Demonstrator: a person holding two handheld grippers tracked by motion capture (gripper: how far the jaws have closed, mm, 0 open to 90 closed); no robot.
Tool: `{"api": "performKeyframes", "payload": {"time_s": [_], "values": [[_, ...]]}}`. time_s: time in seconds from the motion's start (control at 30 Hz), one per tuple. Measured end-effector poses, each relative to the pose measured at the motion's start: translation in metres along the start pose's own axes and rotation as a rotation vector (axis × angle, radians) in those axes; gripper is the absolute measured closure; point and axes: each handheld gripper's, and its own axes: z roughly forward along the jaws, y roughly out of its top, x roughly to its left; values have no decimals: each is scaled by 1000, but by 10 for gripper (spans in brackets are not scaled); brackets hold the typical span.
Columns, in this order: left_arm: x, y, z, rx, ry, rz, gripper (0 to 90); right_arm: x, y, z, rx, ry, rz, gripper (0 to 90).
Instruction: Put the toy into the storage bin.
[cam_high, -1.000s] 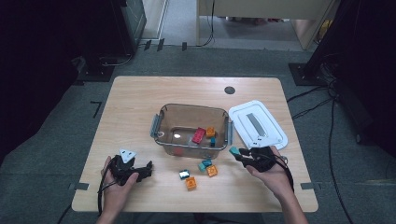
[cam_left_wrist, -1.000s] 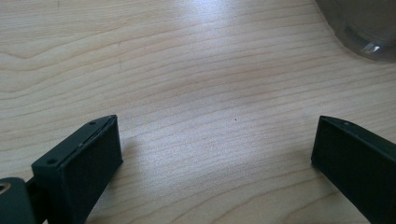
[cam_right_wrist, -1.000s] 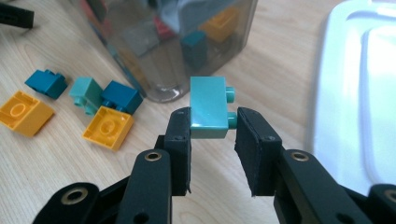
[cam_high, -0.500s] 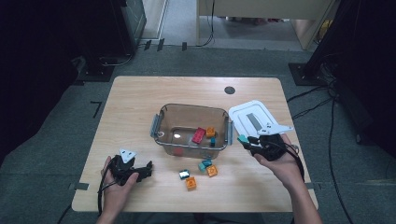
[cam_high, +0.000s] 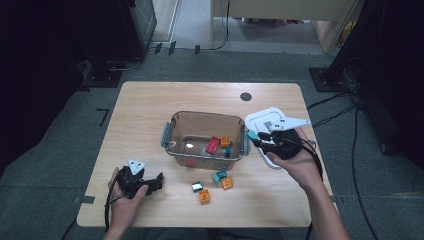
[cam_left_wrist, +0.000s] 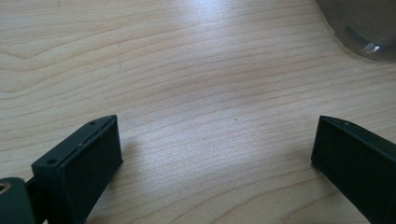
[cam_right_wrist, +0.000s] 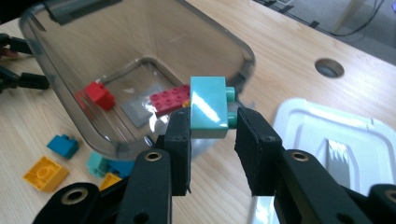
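Observation:
My right gripper (cam_high: 256, 138) (cam_right_wrist: 212, 133) is shut on a mint-green brick (cam_right_wrist: 208, 106) (cam_high: 252, 135), held in the air just right of a clear plastic box (cam_high: 204, 140) (cam_right_wrist: 84, 46). Inside the box lie red (cam_right_wrist: 99, 95), crimson (cam_right_wrist: 170, 100) (cam_high: 213, 144) and orange (cam_high: 226, 141) bricks. Several loose bricks (cam_high: 211, 184) (cam_right_wrist: 45, 173) lie on the table in front of the box. At the front left, my left gripper (cam_high: 159, 182) (cam_left_wrist: 215, 154) rests on the wood, jaws wide open with nothing between them.
The box's white lid (cam_high: 267, 120) (cam_right_wrist: 336, 140) lies flat under and behind my right hand. A round cable hole (cam_high: 245, 96) (cam_right_wrist: 329, 68) sits in the table beyond it. Bare wood (cam_high: 145, 107) stretches left of the box.
My right gripper has risen from the table front and moved back toward the box's right end, with the mint-green brick in it. The left hand has kept still.

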Motion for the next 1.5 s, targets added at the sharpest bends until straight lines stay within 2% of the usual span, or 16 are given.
{"api": "performKeyframes", "payload": {"time_s": [0.33,0.63,0.93,1.17,1.27,1.33,1.5], "values": [[0,0,0,-1,0,-1,13,26,25,26,10,56,-58,675],[0,0,0,-1,0,0,13,37,32,59,70,81,-67,674],[0,0,0,-1,-1,1,13,44,29,83,167,88,-69,665],[0,0,0,-1,-2,1,13,44,30,82,143,119,-43,480],[0,0,0,-2,-1,1,13,44,31,77,121,120,-34,352],[0,0,0,-1,-1,1,13,43,32,75,116,95,-14,176],[0,0,0,-1,-1,1,13,39,32,62,83,67,-1,54]]}}
